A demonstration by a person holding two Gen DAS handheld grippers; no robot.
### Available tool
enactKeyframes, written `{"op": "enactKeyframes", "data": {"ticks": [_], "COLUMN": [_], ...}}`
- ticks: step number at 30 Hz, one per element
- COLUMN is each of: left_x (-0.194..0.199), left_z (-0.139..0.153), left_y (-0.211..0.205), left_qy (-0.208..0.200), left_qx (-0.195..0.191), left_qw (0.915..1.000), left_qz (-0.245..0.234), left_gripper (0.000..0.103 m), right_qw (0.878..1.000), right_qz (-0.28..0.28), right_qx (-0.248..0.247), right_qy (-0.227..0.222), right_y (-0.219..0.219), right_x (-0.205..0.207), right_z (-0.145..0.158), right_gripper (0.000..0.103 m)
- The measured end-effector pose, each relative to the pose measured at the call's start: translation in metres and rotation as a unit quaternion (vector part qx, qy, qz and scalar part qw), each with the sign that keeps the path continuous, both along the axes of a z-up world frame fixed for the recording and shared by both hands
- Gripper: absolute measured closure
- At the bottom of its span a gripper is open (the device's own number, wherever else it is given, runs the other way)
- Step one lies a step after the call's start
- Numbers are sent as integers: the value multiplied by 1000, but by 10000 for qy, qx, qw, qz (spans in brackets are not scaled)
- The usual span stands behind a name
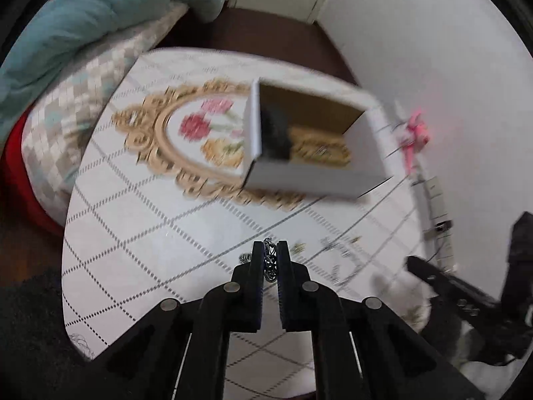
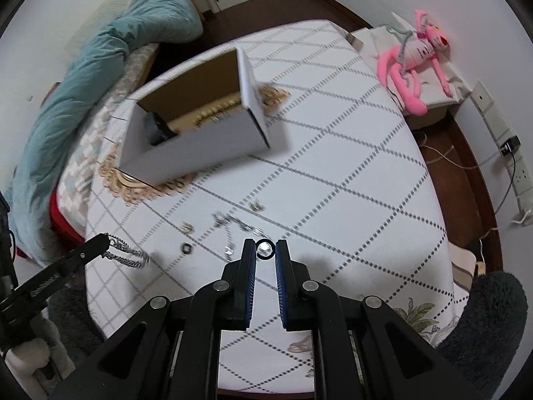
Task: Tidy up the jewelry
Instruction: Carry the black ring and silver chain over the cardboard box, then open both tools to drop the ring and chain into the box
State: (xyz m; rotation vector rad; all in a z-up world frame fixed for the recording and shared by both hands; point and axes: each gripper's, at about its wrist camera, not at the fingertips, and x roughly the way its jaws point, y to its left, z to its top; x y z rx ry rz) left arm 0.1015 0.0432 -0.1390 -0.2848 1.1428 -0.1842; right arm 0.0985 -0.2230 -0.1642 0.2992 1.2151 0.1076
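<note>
Partway: left tongs clamped on a chain; right tongs pinch a dark ring. White box already holds pieces; a necklace and earrings remain loose on worktop.

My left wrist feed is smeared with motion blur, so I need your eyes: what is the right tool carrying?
Observer: The right tool is shut on a black ring, pinched at its fingertips.
Operator: What lies loose on the table?
Observer: A loose chain and a small dark ring lie in front of the white box.
Operator: And my own catch?
Observer: From the side, the held chain droops in loops from the left tool, near the table's edge.
</note>
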Motion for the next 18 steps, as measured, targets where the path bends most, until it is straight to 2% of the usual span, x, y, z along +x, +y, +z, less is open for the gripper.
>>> {"op": "enactKeyframes", "data": {"ticks": [6,10,14,18], "left_x": [49,84,123,158], "left_z": [43,66,63,47], "left_y": [-28,-44,-55,-57], "left_qy": [-441,-670,-592,-371], "left_qx": [-479,-428,-310,-185], "left_qw": [9977,9964,9968,9981], "left_qz": [-176,-305,-439,-452], "left_gripper": [99,99,99,99], "right_qw": [9987,9972,9967,9975], "right_qz": [210,328,412,468], "right_qx": [191,138,13,1], "right_qy": [-417,-654,-705,-521], "right_y": [12,17,20,22], "right_x": [28,60,96,136], "right_z": [43,63,69,61], "right_gripper": [91,91,91,91]}}
